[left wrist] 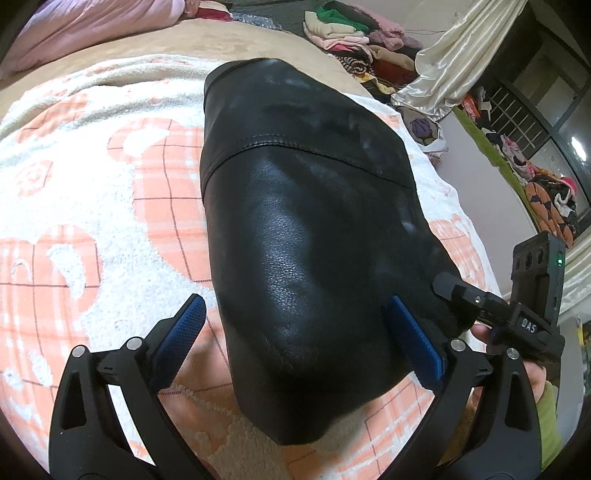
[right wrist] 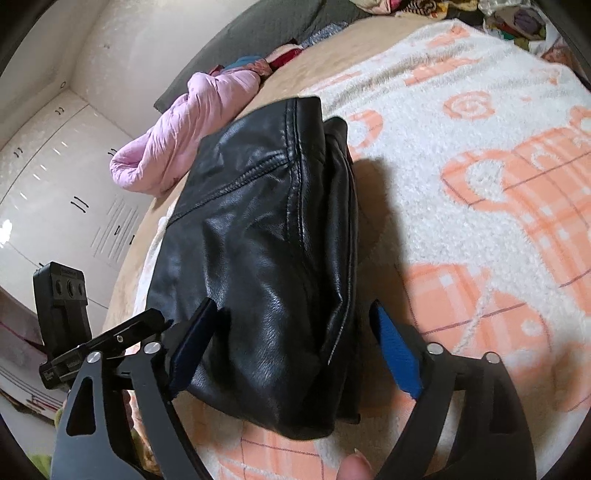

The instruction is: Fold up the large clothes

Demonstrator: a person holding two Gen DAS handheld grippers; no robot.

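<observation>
A black leather garment (left wrist: 303, 236) lies folded into a long narrow bundle on a white and orange blanket (left wrist: 92, 192). It also shows in the right wrist view (right wrist: 258, 251), seams up. My left gripper (left wrist: 295, 317) is open, its blue-padded fingers (left wrist: 186, 328) spread either side of the bundle's near end. My right gripper (right wrist: 295, 321) is open too, its fingers (right wrist: 397, 350) straddling the bundle's near end. The other gripper's body shows in each view, at the right edge (left wrist: 535, 295) and at the left edge (right wrist: 66, 310).
A pink quilt (right wrist: 184, 133) lies at the bed's far side. Piles of folded clothes (left wrist: 354, 33) and a cream curtain (left wrist: 450, 62) stand beyond the bed. White cupboard doors (right wrist: 55, 192) are at the left. Blanket (right wrist: 480, 184) spreads to the right.
</observation>
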